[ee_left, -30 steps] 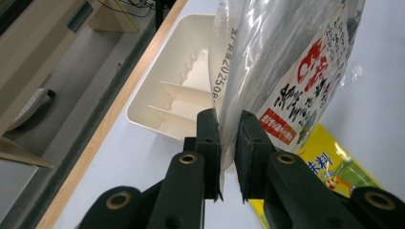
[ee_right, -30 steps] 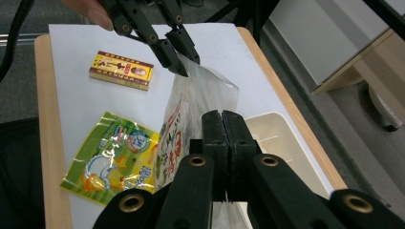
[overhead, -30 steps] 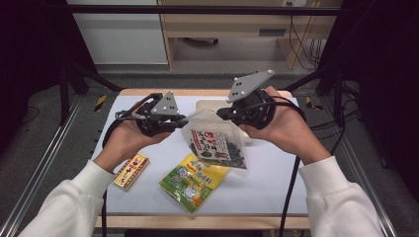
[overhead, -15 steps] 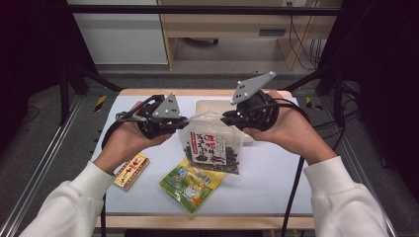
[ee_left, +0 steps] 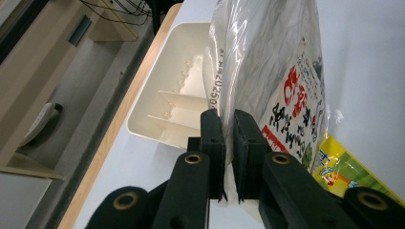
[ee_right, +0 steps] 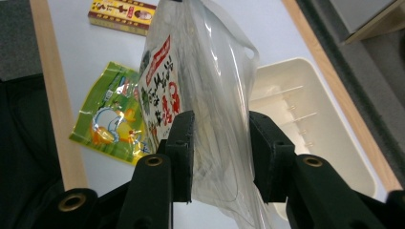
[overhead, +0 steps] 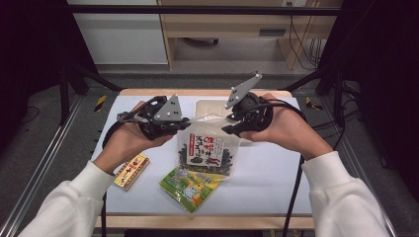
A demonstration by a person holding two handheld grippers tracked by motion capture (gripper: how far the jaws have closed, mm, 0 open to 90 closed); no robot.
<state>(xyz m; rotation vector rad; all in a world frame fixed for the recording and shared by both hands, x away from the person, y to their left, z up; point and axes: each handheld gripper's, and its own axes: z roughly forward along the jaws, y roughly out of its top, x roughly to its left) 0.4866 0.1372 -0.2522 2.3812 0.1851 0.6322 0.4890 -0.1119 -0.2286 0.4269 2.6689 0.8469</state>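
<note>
In the left gripper view our left gripper (ee_left: pixel 228 143) has its jaws pressed almost together on a thin edge of the clear plastic bag of dark seaweed with the red and black printed label (ee_left: pixel 282 81), pinching the film between them. In the right gripper view our right gripper (ee_right: pixel 220 152) has its jaws spread wider, one on each side of the same bag (ee_right: pixel 200 90); the film lies against the left jaw, and we cannot tell whether the right jaw touches it.

In the high view the bag (overhead: pixel 207 150) hangs at the centre of the frame between our left gripper (overhead: pixel 185 120) and our right gripper (overhead: pixel 228 129), its top edge stretched from one to the other and its lower edge just over the yellow-green snack packet (overhead: pixel 190 186) lying flat on the white tabletop (overhead: pixel 262 182). Behind the bag, toward the upper centre, sits the cream plastic divided tray (overhead: pixel 210 106). At the lower left of the tabletop lies a small yellow and red flat box (overhead: pixel 131 171), well apart from the bag.
</note>
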